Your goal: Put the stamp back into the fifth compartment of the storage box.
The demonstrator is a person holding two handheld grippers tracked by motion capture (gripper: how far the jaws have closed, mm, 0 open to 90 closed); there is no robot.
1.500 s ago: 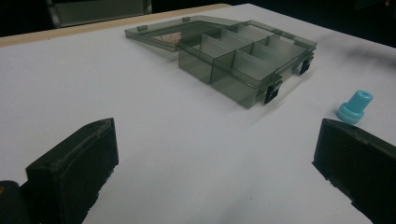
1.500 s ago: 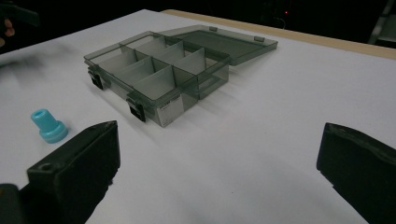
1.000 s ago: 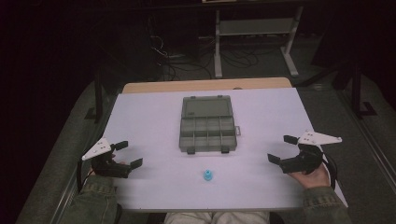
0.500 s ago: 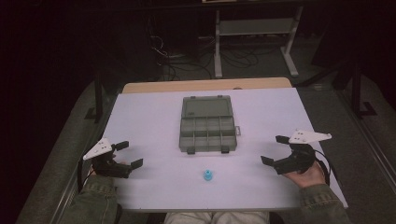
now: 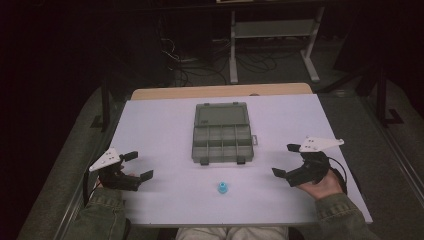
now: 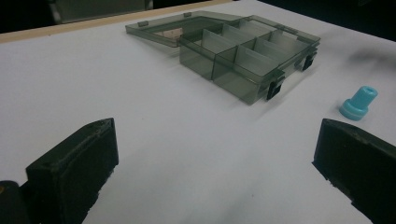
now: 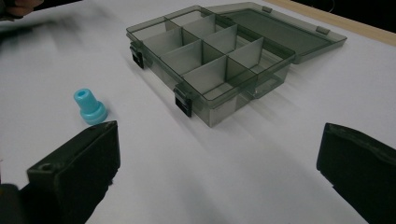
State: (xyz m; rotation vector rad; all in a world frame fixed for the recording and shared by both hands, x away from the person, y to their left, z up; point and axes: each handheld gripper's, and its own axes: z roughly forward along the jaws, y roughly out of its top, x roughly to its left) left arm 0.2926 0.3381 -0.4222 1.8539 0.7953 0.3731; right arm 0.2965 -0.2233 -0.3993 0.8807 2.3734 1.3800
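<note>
Your left gripper sits near the left edge of the white table surface, close to its near-left corner, with its two black jaws spread wide and nothing between them. In the left gripper view the jaws stand far apart at the bottom corners, with bare surface between.

Your right gripper sits near the right edge of the surface, toward the near side, its jaws also spread wide and empty. The grey three-cornered plate on top of it points toward the right edge.

The small light-blue plastic piece with a round flanged base and a hollow neck stands upright near the near edge, about midway between your two grippers and well apart from both. In the right gripper view it stands just beyond the jaw at the left of the view; in the left gripper view it stands beyond the jaw at the right of the view.

The smoky-grey translucent plastic compartment box rests in the middle of the surface, its lid folded flat open toward the far edge. Its divided compartments look empty, and the two black latches on its front wall face you. The blue piece stands just in front of that wall, apart from it.
</note>
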